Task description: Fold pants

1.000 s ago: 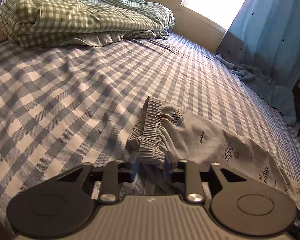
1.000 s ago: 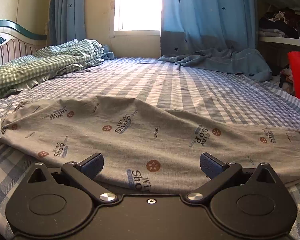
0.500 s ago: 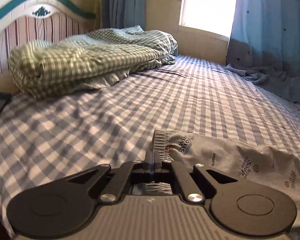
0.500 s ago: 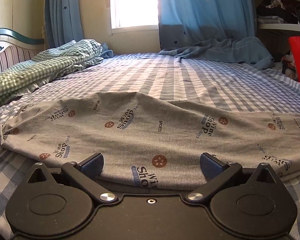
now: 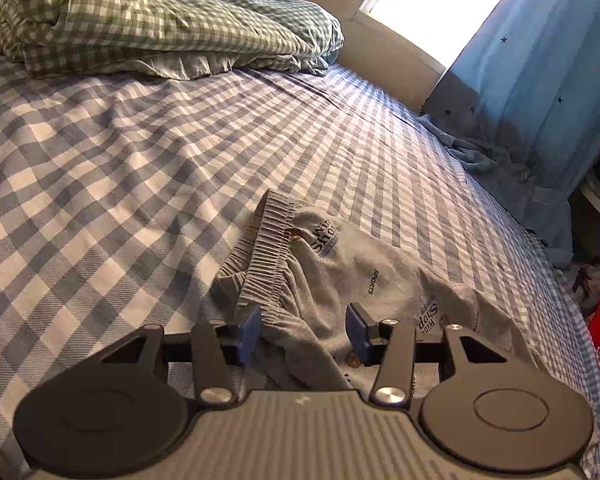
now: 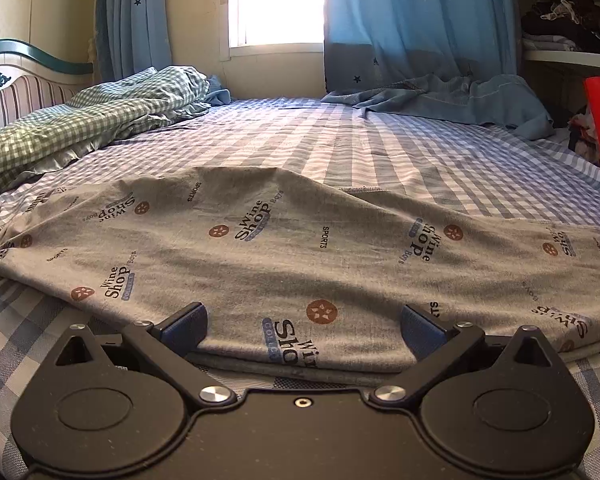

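Grey pants (image 5: 340,276) waistband between opening left jaws, ungripped; right jaws wide, straddling fold.

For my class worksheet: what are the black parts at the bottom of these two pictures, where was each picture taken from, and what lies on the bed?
No robot here: a person holds a two-finger claw in each hand, with a camera on each looking along its fingers. One picture is from the left claw, the other from the right claw. Grey printed pants lie spread on the checked bed, with a green checked quilt bunched beyond them. The left claw's jaws are opening with the cloth below the waistband between them, pads not pressing it. The right claw stands wide open at the pants' near edge. Nothing is held.
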`<state>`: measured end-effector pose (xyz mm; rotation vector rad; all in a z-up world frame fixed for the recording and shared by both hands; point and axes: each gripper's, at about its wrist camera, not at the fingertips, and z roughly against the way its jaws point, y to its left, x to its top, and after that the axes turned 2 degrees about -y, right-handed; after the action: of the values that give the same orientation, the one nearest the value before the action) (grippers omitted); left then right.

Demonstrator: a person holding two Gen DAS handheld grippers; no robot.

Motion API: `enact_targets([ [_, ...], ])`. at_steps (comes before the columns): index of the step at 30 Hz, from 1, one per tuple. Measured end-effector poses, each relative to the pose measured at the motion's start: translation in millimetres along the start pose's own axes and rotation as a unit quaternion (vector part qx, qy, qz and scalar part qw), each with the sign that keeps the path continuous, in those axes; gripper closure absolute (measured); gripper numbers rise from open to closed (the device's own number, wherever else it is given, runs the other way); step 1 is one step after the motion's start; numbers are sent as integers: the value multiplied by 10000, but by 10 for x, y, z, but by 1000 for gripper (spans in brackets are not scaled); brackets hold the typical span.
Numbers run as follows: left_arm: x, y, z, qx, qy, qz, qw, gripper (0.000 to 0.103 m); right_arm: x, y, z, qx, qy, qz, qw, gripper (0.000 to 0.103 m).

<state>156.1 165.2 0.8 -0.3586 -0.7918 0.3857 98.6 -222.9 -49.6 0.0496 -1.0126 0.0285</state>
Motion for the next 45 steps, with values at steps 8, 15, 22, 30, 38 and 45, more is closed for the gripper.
enact_targets([
  [8,15,-246,106,705,-682,-595,9934,103,7,12,12,-3,0,59,10000,1],
  [15,-187,-158,-155,1238,-449,-1050,9857,103,10,-11,13,56,7,38,10000,1],
  [22,-294,-210,-12,1729,-680,-1606,9694,99,66,-25,42,188,25,235,9995,1],
  [30,-320,-869,197,1145,-1338,-2650,9480,13,1046,-535,-416,1627,40,-165,9865,1],
  [38,-703,-1584,-443,516,-867,-3622,9266,6,1728,-567,-1775,2934,1327,-821,9432,20],
  [45,-970,-1464,-667,637,-494,-3771,9227,5,1626,-215,-1964,3032,2047,-53,9307,61],
])
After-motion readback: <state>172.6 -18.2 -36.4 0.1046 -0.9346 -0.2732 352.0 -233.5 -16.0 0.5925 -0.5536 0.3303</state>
